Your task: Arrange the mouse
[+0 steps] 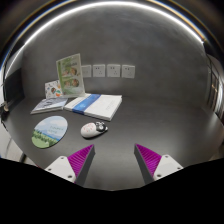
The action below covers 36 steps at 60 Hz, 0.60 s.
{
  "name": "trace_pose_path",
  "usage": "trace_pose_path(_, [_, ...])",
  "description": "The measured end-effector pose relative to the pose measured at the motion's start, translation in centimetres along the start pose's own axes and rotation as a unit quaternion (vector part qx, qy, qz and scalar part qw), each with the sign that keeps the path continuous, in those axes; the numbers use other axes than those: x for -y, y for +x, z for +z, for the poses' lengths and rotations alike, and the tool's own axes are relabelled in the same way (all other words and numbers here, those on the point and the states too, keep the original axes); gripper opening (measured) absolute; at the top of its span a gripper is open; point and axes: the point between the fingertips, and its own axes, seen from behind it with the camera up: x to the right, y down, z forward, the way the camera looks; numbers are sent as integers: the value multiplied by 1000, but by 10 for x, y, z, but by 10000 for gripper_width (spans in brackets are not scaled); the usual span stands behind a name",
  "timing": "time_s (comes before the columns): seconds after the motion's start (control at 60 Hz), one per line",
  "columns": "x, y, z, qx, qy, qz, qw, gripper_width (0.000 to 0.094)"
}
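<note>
A small white and grey mouse (93,129) lies on the grey table (150,115), just right of a round mouse mat (49,131) printed with a green and blue landscape. My gripper (114,160) is open and empty. Its two purple-padded fingers (80,160) stand wide apart, short of the mouse. The mouse lies ahead of the left finger, a little beyond its tip, not between the fingers.
A blue and white book (93,104) and another booklet (50,104) lie beyond the mouse. A printed card (69,73) leans upright against the back wall, which carries a row of wall sockets (107,70). Bare table stretches to the right.
</note>
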Motion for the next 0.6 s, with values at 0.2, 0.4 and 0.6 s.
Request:
trace_pose_path(0.2, [-13, -24, -16, -23, -6, 6, 1000, 826])
trace_pose_path(0.4, [-28, -66, 3, 7, -24, 12, 1000, 828])
trace_pose_path(0.6, [-29, -94, 69, 47, -45, 6, 998, 832])
